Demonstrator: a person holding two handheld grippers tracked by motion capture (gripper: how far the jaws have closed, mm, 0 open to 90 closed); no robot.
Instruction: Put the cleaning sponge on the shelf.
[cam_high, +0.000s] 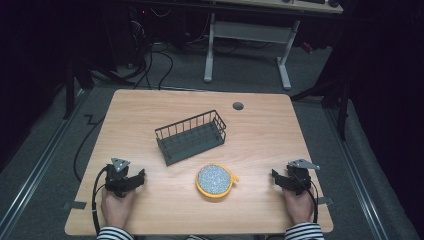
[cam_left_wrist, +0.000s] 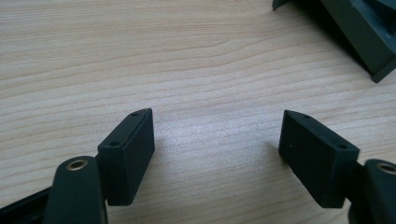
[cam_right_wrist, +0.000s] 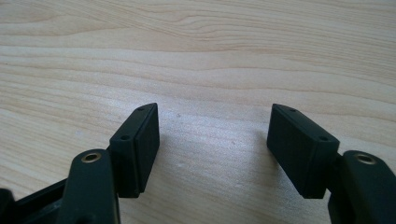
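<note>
Evidently nothing is in hand yet: the left gripper and the right gripper both rest on the table with jaws spread wide and only bare wood between them, as each gripper view confirms; this looks like the start, before any reach. The yellow-rimmed round scrubber lies between the two grippers, just in front of the wire basket, near it but not touching. The likely job is to lift the scrubber into the basket; the next move would call for one gripper, probably the right, to travel sideways to the scrubber and straddle its rim or the small tab on its right side. Room is generous: open tabletop lies on both sides of the scrubber; the basket sits tilted across the middle, well clear of every table edge; its open top leaves free access from above.
</note>
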